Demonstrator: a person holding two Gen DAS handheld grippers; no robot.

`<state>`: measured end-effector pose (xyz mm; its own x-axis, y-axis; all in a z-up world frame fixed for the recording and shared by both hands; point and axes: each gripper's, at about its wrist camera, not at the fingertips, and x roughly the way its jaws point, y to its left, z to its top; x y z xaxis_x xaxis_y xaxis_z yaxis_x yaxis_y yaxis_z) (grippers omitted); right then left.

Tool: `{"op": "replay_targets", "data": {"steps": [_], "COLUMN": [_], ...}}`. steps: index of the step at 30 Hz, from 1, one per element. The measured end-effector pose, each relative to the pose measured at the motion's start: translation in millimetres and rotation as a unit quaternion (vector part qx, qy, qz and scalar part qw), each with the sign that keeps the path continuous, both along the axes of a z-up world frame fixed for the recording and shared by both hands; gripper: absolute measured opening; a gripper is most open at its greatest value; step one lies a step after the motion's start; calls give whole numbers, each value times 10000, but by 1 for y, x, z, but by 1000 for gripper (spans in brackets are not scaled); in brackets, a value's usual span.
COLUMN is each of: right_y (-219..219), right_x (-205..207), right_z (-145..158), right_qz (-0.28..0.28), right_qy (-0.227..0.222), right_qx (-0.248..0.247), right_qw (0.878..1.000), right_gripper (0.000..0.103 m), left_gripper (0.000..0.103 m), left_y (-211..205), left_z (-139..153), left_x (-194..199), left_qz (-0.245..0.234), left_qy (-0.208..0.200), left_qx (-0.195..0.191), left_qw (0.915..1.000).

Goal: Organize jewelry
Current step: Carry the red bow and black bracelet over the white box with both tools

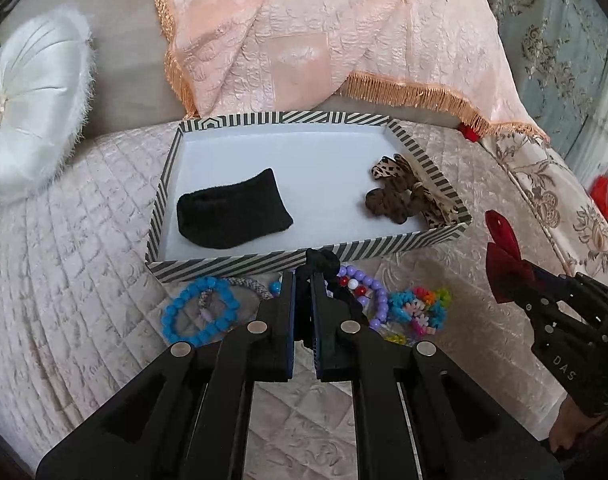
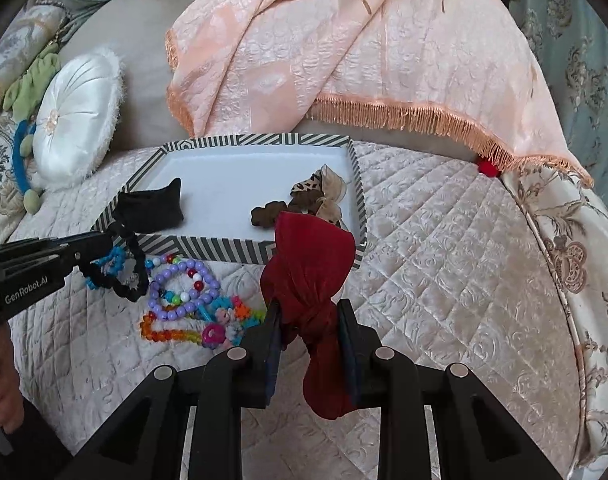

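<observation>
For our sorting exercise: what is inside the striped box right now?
Inside the striped box: a black pouch at left and leopard-print bows at right. Whatever lies beneath them is hidden.

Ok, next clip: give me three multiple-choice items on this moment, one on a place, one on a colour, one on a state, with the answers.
1. Where does the black pouch lie?
A. Inside the striped box
B. On the quilt beside the beads
C. On the white cushion

2. What colour is the cloth bow in the right gripper?
A. Blue
B. Dark red
C. Green

3. How does the left gripper stand?
A. Wide open, nothing between its fingers
B. Shut on a black hair tie
C. Shut on the purple bead bracelet

Answers:
1. A, the pouch rests on the box's white floor, left of the leopard-print bows.
2. B, dark red cloth fills the gap between the right fingers.
3. B, the right wrist view shows the black loop hanging from the closed left fingertips, while the purple bracelet lies on the quilt.
</observation>
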<state>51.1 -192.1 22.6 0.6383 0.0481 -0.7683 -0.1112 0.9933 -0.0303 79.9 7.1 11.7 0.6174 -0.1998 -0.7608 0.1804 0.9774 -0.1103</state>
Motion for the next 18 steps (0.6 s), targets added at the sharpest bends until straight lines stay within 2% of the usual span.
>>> {"op": "replay_targets", "data": {"steps": [13, 18], "right_y": [11, 18], "right_x": [3, 2], "right_z": [-2, -1], "right_qz": [35, 110], "right_qy": [-9, -91], "right_qx": [-27, -13], "right_qw": [10000, 9999], "right_gripper": [24, 24], "left_gripper": [5, 5], "left_y": [5, 2], "left_z": [1, 5], "left_x": [-3, -9], "left_qz": [82, 61], "left_qy": [-46, -251], "left_qx": [37, 220], "left_qw": [9999, 9994]}}
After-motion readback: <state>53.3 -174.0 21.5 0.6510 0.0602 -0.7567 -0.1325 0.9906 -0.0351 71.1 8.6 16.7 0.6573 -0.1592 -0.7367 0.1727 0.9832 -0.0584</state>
